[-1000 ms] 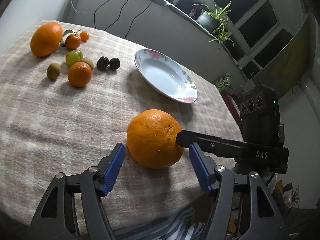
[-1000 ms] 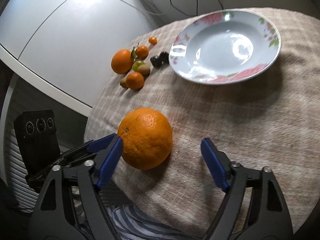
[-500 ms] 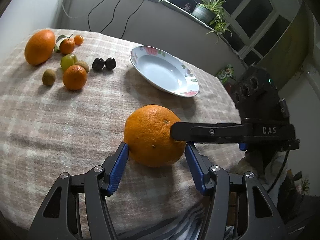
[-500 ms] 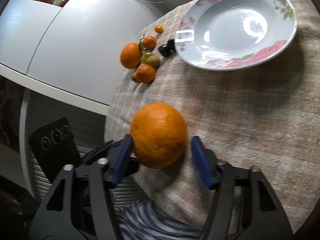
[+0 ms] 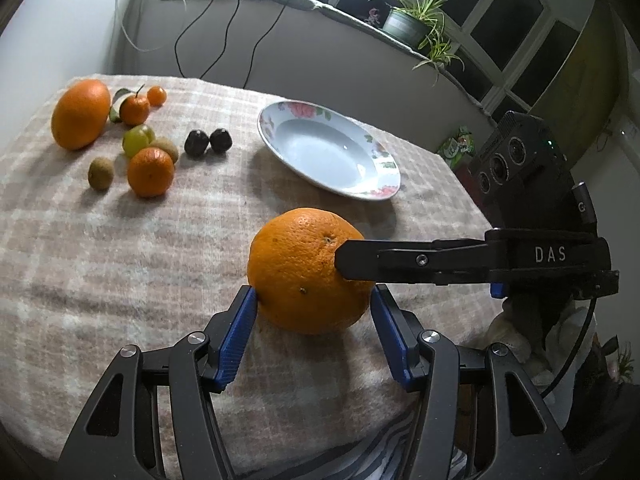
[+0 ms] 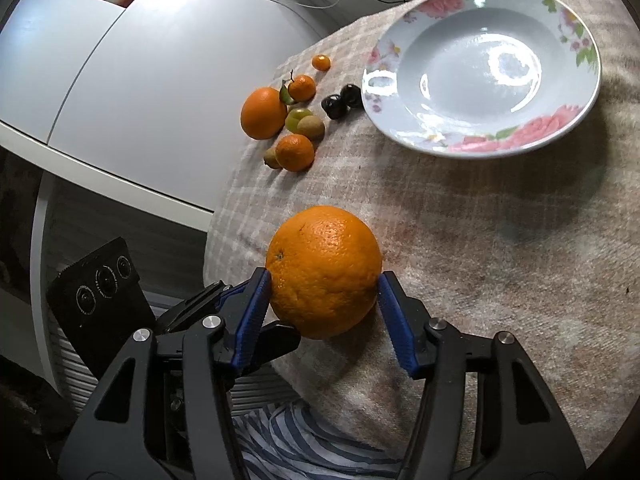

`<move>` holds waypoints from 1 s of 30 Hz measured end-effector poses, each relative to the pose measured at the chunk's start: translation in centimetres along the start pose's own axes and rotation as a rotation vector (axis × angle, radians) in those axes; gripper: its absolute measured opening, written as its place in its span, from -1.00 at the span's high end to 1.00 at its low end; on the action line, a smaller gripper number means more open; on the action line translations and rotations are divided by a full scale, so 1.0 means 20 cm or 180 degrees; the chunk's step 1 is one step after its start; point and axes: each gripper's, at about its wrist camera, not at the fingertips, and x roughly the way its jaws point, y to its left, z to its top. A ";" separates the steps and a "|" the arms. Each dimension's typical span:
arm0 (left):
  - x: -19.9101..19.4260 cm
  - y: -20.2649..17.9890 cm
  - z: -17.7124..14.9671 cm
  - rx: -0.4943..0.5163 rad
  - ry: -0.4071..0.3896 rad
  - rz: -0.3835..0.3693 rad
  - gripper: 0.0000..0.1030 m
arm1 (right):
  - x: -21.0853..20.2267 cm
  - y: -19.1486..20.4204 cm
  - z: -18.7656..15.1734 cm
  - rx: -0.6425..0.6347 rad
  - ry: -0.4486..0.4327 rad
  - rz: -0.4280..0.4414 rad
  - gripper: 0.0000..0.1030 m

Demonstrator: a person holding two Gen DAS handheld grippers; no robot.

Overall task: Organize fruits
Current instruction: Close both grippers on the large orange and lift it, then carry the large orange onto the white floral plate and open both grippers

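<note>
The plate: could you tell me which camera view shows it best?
The right wrist view: the plate fills the upper right, seen from above, empty, its floral rim clear. The left wrist view shows it smaller and obliquely.

Bare checked cloth on the table [image 5: 120, 264] lies open between the large orange [image 5: 308, 272] and the flowered plate [image 5: 380, 194]; the fruit cluster [image 5: 150, 172] crowds the far-left corner.

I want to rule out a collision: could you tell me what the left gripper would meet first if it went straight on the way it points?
The large orange, already between its pads and also clamped by the right gripper.
</note>
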 end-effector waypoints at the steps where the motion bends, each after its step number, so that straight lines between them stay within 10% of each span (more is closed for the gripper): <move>1: 0.00 0.00 0.01 0.0014 -0.0014 0.0002 -0.11 | -0.01 0.00 0.01 -0.0009 -0.0017 -0.0002 -0.13; 30: 0.46 -0.13 0.60 0.0465 -0.0103 -0.0102 -0.15 | -0.26 -0.30 0.58 0.0096 -0.0489 -0.0142 -0.13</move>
